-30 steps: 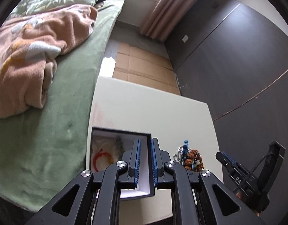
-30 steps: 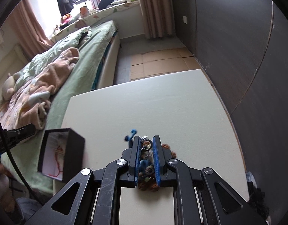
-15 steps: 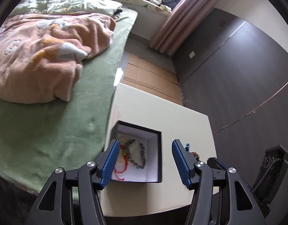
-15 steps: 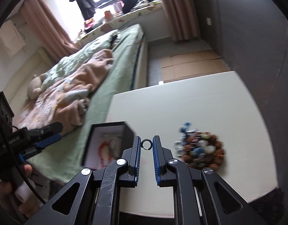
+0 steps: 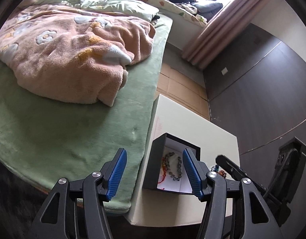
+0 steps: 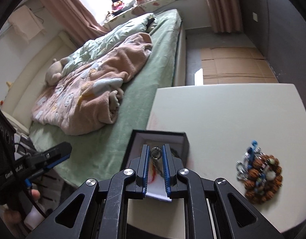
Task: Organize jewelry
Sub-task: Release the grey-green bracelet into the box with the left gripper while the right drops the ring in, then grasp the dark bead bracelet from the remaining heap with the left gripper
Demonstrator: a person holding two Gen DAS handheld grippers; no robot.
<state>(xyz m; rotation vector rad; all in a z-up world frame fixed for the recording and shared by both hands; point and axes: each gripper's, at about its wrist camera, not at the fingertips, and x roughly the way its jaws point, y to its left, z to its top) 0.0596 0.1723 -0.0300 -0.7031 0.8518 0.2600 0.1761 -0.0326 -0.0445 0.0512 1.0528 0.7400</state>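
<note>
Half box (image 6: 158, 139) hidden behind right gripper (image 6: 155, 153) pinching ring (image 6: 155, 153); left gripper (image 5: 153, 160) wide.

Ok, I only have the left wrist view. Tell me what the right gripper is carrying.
Observer: The right gripper is pinching a small metal ring between its pads.
Operator: Say where it is relative to the box.
Observer: It hangs over the open black box, above the white lining.
Operator: Report what is left on the table.
Observer: A heap of beaded bracelets lies on the table, to the right of the box.
</note>
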